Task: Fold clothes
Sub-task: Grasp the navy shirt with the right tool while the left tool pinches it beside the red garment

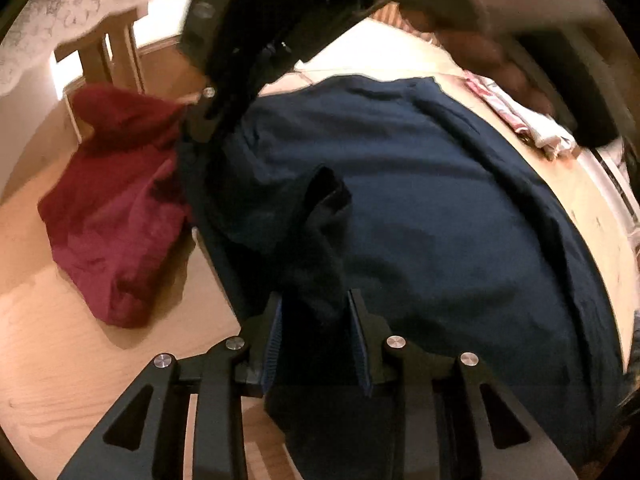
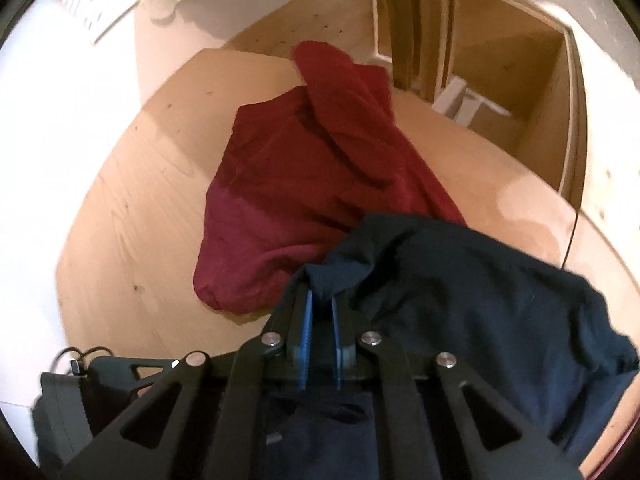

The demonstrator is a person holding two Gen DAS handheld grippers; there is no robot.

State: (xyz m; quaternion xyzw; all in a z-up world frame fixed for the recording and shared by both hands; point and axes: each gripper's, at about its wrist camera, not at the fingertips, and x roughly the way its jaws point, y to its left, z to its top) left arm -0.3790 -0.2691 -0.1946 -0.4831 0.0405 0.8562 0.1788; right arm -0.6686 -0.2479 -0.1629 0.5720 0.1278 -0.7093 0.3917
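Observation:
A navy garment (image 1: 420,200) lies spread over the wooden table (image 1: 60,360), and one of its folds stands up between the fingers of my left gripper (image 1: 316,300), whose pads press on that bunched cloth. In the right wrist view, my right gripper (image 2: 320,296) is shut on a pinched corner of the same navy garment (image 2: 480,300). That corner lies against a crumpled red garment (image 2: 300,168). The left wrist view shows the right gripper (image 1: 202,120) at the navy garment's far left corner, beside the red garment (image 1: 112,208).
A folded white and red striped cloth (image 1: 520,116) lies at the table's far right. A hand (image 1: 480,52) shows blurred above it. Beyond the table edge (image 2: 120,220) stand wooden furniture frames (image 2: 500,60). A black device (image 2: 60,400) sits at the lower left.

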